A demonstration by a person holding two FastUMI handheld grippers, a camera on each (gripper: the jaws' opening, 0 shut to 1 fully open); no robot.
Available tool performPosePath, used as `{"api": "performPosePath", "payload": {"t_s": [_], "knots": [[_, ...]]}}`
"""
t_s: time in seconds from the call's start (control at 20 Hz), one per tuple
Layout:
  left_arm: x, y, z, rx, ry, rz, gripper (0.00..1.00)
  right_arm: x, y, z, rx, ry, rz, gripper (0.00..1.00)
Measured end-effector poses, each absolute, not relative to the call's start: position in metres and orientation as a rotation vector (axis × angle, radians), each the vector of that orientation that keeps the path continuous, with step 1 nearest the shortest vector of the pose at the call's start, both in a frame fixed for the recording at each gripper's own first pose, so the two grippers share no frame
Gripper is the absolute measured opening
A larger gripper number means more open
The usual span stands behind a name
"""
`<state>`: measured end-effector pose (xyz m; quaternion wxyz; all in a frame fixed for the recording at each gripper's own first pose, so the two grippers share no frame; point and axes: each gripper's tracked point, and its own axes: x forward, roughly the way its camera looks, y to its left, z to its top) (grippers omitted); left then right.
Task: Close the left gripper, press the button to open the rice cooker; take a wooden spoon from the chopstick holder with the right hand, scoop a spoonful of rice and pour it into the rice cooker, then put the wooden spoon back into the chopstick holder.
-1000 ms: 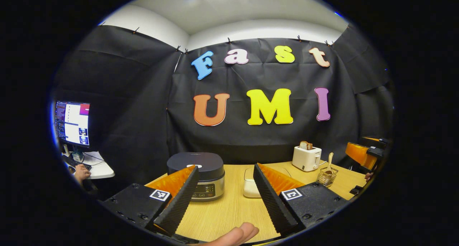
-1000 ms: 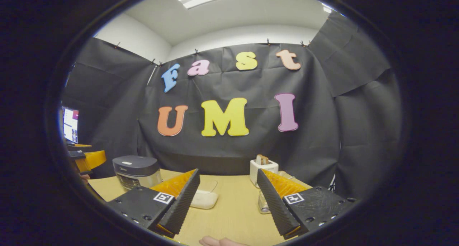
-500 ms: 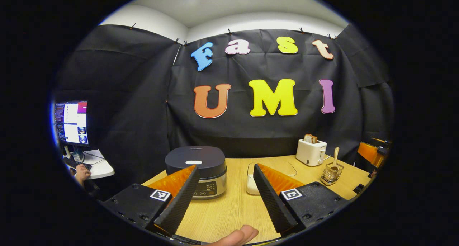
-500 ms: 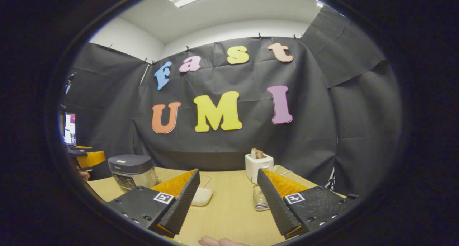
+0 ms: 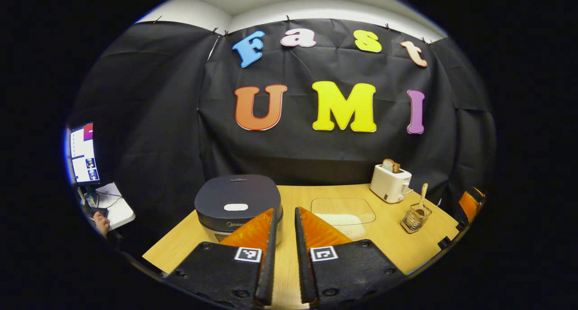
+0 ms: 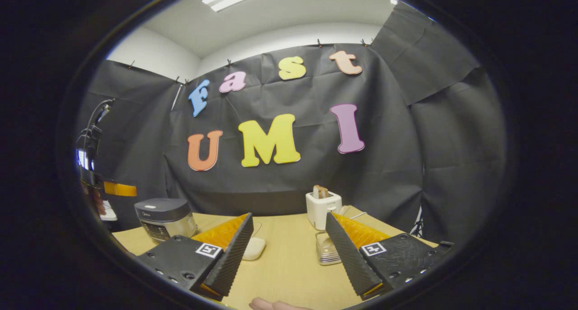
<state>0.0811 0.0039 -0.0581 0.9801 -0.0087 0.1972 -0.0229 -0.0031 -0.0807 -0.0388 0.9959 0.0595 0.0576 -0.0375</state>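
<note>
The wooden table (image 5: 384, 237) spans both views. On it, in the left gripper view, the dark rice cooker (image 5: 237, 201) stands with its lid down and the pale button (image 5: 235, 207) on top in plain sight; the right gripper view sees the same cooker (image 6: 166, 217) from the side, far off to the left, with its front panel showing. Beside the cooker in the left gripper view lies a clear lidded container of rice (image 5: 343, 213), and at the back right a white toaster (image 5: 390, 185) with a slice of bread standing in it. The right gripper view has the toaster (image 6: 323, 207) near its middle.

The left gripper (image 5: 283, 255) has its fingers drawn nearly together with a narrow slit between them and nothing in it; it hangs above the table just in front of the cooker. The right gripper (image 6: 289, 251) is spread wide and empty (a fingertip shows at the bottom edge of its view).

The wire chopstick holder (image 5: 414, 217) stands near the toaster, the wooden spoon (image 5: 421, 199) upright in it. In the right gripper view the holder (image 6: 326, 251) sits partly behind the right finger (image 6: 350, 255), the spoon hard to make out there.
</note>
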Motion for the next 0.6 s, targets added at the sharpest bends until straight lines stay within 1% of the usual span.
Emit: {"api": "performPosePath", "payload": {"t_s": [0.05,0.1,0.15,0.2,0.3,0.55,0.6], "knots": [[0.088,0.012,-0.060,-0.017,0.407,-0.021,0.18,-0.003,-0.082,-0.037,0.122,0.112,-0.073,0.93],[0.095,0.023,-0.063,-0.020,0.422,0.009,0.10,-0.003,-0.082,-0.037,0.123,0.109,-0.072,0.95],[0.102,0.032,-0.068,-0.025,0.442,0.032,0.05,-0.003,-0.082,-0.037,0.124,0.108,-0.073,0.99],[0.109,0.039,-0.073,-0.032,0.460,0.041,0.03,-0.004,-0.082,-0.036,0.124,0.107,-0.072,0.96],[0.123,0.049,-0.078,-0.042,0.484,0.053,0.03,-0.003,-0.081,-0.038,0.123,0.109,-0.068,0.96],[0.145,0.069,-0.115,-0.070,0.615,0.074,0.02,-0.002,-0.079,-0.043,0.116,0.127,-0.064,0.96],[0.149,0.070,-0.119,-0.071,0.625,0.067,0.02,-0.002,-0.077,-0.044,0.114,0.128,-0.060,0.93]]}}
